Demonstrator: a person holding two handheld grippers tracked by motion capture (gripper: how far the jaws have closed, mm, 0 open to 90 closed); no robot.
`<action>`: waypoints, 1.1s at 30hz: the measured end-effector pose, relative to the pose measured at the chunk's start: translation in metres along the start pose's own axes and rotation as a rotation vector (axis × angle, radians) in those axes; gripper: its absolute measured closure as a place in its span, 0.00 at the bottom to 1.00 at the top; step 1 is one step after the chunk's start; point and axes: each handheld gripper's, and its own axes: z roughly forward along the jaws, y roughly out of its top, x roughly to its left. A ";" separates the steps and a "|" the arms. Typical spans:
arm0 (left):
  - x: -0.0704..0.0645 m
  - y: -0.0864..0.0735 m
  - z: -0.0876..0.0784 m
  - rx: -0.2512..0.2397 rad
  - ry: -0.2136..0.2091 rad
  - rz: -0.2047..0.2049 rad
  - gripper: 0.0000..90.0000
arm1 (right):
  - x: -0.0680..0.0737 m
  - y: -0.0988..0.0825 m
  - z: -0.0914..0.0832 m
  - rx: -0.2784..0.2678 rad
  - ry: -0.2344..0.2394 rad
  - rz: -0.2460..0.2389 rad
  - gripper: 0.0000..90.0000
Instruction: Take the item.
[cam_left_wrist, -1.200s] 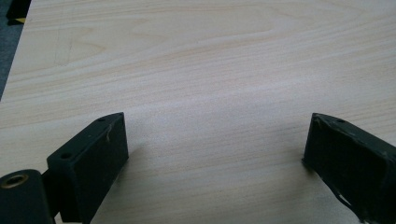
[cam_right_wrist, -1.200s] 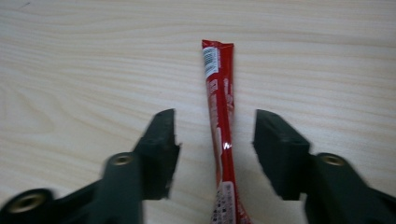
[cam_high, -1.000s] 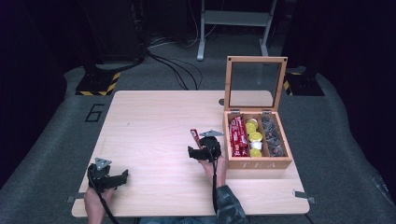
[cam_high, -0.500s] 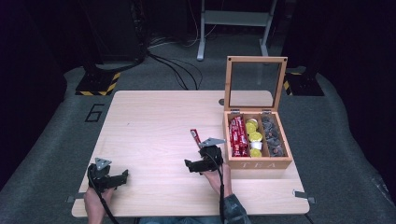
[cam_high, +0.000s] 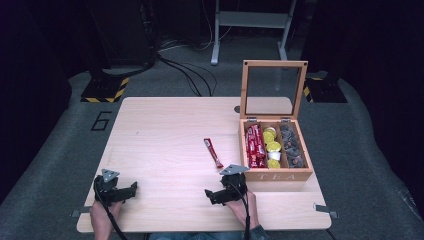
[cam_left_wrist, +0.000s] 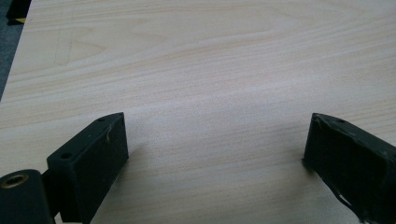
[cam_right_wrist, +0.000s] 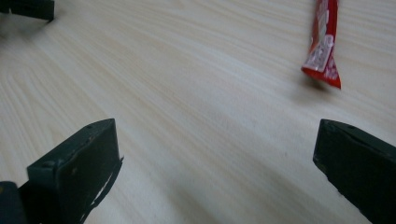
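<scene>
A red stick packet (cam_high: 213, 152) lies flat on the wooden table (cam_high: 165, 130), left of the open wooden tea box (cam_high: 275, 172). In the right gripper view the red packet (cam_right_wrist: 323, 45) sits at the upper right, beyond the jaws. My right gripper (cam_high: 211, 196) rests low near the table's front edge, below the packet, open and holding nothing (cam_right_wrist: 217, 158). My left gripper (cam_high: 131, 190) sits at the front left, open over bare wood (cam_left_wrist: 215, 149).
The tea box holds red packets (cam_high: 255, 145), yellow capsules (cam_high: 273, 147) and dark capsules (cam_high: 291, 145); its glass lid (cam_high: 274, 90) stands upright. A metal stand (cam_high: 250, 30) and cables (cam_high: 185, 70) lie on the floor beyond the table.
My right gripper has drawn back from the red packet toward the table's front edge, leaving the packet lying on the table. The left gripper has stayed put.
</scene>
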 end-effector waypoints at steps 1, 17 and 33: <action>0.000 0.000 0.000 0.000 0.000 0.000 0.07 | 0.000 -0.004 -0.002 0.001 -0.006 -0.004 0.00; 0.000 0.000 0.000 0.002 -0.004 -0.002 0.07 | -0.026 -0.065 -0.049 0.002 -0.138 0.059 0.00; 0.000 0.000 0.000 0.003 -0.004 -0.002 0.07 | -0.073 -0.102 -0.098 -0.047 -0.394 0.159 0.00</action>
